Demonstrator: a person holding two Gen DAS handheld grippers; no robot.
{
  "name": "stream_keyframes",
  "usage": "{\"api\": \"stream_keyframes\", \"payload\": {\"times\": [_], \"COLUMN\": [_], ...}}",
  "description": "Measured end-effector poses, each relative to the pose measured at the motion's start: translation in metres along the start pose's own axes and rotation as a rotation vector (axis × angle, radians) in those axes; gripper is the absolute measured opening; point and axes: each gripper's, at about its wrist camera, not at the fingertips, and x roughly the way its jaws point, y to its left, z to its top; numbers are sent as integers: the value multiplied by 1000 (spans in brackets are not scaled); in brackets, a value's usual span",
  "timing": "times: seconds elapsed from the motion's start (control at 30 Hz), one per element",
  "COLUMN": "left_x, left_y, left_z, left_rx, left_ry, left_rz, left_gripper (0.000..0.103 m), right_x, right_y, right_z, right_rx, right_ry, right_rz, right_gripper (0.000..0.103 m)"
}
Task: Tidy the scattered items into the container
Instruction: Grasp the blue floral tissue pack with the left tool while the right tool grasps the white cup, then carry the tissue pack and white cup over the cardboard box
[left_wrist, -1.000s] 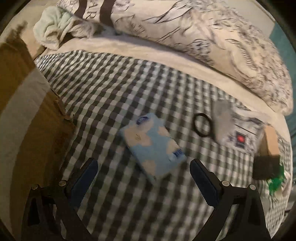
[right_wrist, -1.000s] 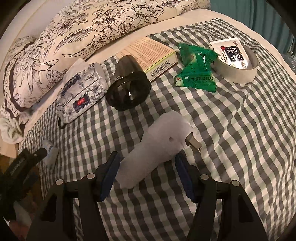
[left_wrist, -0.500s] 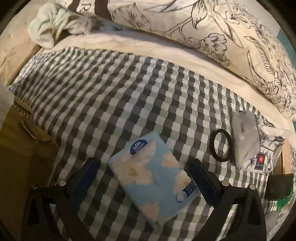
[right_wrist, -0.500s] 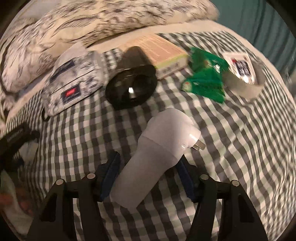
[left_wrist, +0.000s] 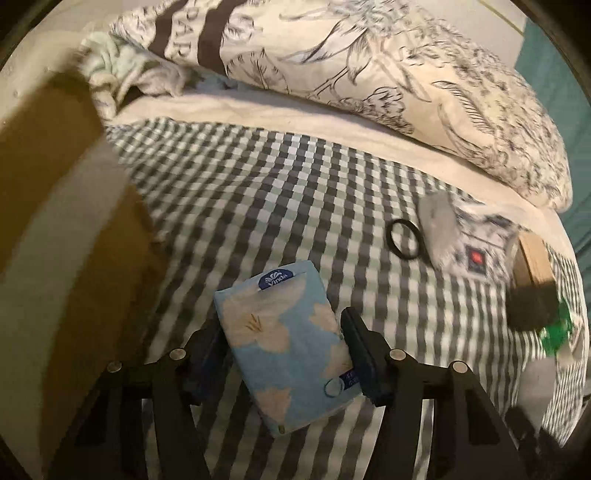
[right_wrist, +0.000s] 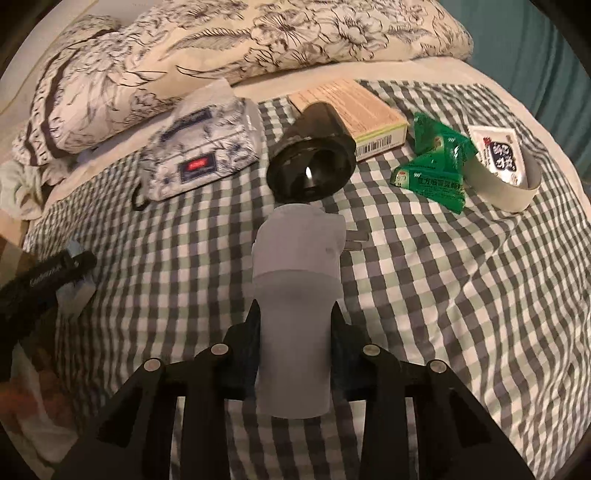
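Note:
My left gripper (left_wrist: 284, 343) is shut on a blue flowered tissue pack (left_wrist: 288, 350), held just above the checked bedspread (left_wrist: 258, 206). My right gripper (right_wrist: 295, 328) is shut on a white plug-in night light (right_wrist: 295, 295) with metal prongs, standing along the fingers. The brown cardboard box (left_wrist: 55, 229) rises at the left of the left wrist view. The left gripper also shows at the left edge of the right wrist view (right_wrist: 44, 280).
On the bedspread lie a black cup (right_wrist: 314, 166), a floral tissue pack (right_wrist: 203, 151), a yellow box (right_wrist: 354, 110), green sachets (right_wrist: 436, 162), a tape roll (right_wrist: 506, 181) and a black hair tie (left_wrist: 404, 238). A flowered pillow (left_wrist: 369, 62) lies behind.
Both grippers have closed: the left on the blue tissue pack, the right on the night light, which turned upright between the fingers. The left view swung back towards the box.

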Motion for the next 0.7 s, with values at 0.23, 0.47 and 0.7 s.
{"api": "stream_keyframes", "payload": {"times": [0.23, 0.47, 0.7], "left_x": [-55, -107, -151], "left_y": [4, 8, 22], "left_z": [-23, -53, -73], "left_rx": [40, 75, 66], "left_ry": [-55, -102, -141], "left_rz": [-23, -28, -37], "left_gripper": [61, 61, 61], "right_x": [-24, -52, -86], "right_y": [13, 28, 39], "right_z": [-5, -15, -33], "right_rx": [-39, -88, -130], "right_ry": [-26, -54, -80], "right_rz": [49, 91, 121], "right_gripper": [32, 32, 32]}}
